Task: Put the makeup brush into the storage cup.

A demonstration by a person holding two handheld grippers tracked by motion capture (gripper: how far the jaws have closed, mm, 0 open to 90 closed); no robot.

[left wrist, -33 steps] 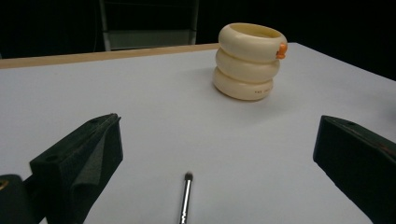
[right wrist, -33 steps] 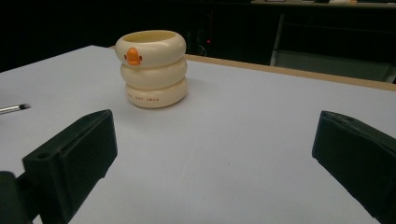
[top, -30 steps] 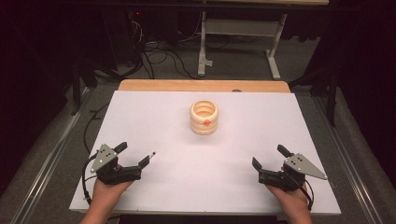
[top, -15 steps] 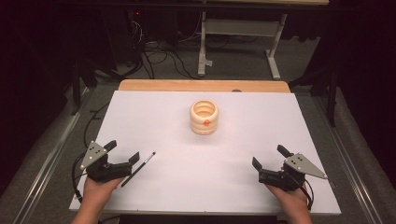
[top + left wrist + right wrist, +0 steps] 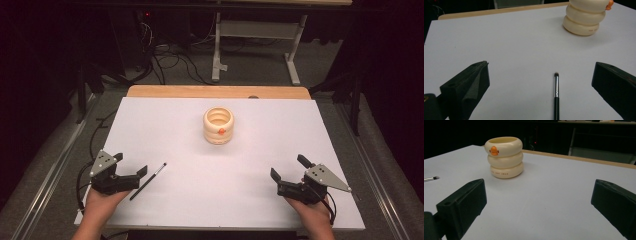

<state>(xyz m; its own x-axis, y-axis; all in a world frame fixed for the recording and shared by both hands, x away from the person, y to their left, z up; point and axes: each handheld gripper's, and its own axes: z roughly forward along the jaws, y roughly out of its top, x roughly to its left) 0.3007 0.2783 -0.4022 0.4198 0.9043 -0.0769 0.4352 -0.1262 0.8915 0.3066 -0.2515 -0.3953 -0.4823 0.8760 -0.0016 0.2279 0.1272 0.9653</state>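
Left tongs [image 5: 131,176] sit at the near left of the desk [image 5: 180,125] with their jaws wide apart, and the brush [image 5: 148,181] lies flat on the white surface just beside them, free of any grip. A second ago the brush was still at the tips of these tongs; since then the left hand has drawn back toward the near left corner and left the brush where it lay, its bristle end pointing toward the far right. That reads as a release, so the brush probably needs a fresh grasp before it can travel anywhere.

Well apart from it, at the middle of the desk toward the far side, stands the cream ringed cup [image 5: 218,125] with an orange beak. Small dark lettering runs along its bottom ring, too small to read.

Right tongs [image 5: 290,181] rest at the near right, unmoved, jaws apart and holding nothing.
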